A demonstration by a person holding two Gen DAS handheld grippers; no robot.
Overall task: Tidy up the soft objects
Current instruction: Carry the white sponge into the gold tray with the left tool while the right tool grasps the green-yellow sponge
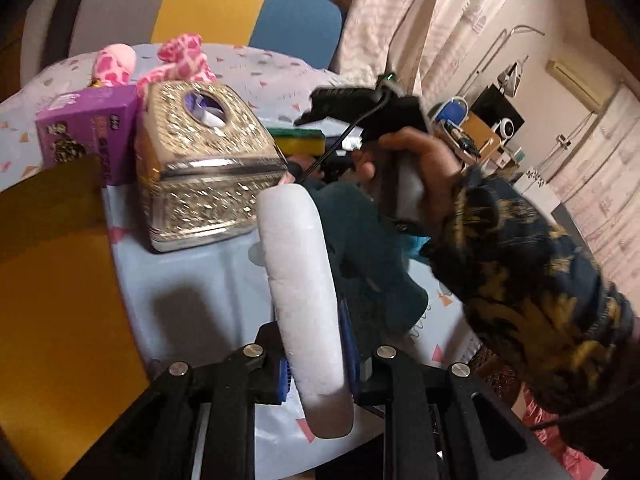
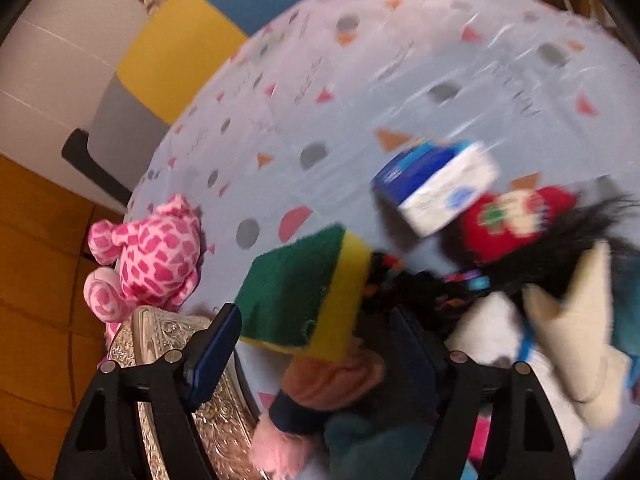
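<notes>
The left claw (image 1: 316, 360) is clamped on a white foam pad (image 1: 304, 292), which stands up from between the fingers toward the middle of the left wrist frame. Behind it on the surface (image 1: 200, 292) sit a silver tissue box (image 1: 204, 164), a purple box (image 1: 96, 128) and a pink plush (image 1: 180, 64) at upper left. A hand (image 1: 416, 160) right of centre holds the other tool.

In the right wrist frame the right claw (image 2: 320, 344) stands partly apart, nothing pressed between its fingers (image 2: 212, 352). A green-and-yellow sponge (image 2: 308, 292) lies just ahead, in the gap between them; whether it touches either finger I cannot tell. Below it is a heap of soft things, including an orange cloth (image 2: 332, 380). The plush (image 2: 148, 256) lies at left, a blue-and-white pack (image 2: 436, 188) and a red knit item (image 2: 516, 220) at right, blurred.
</notes>
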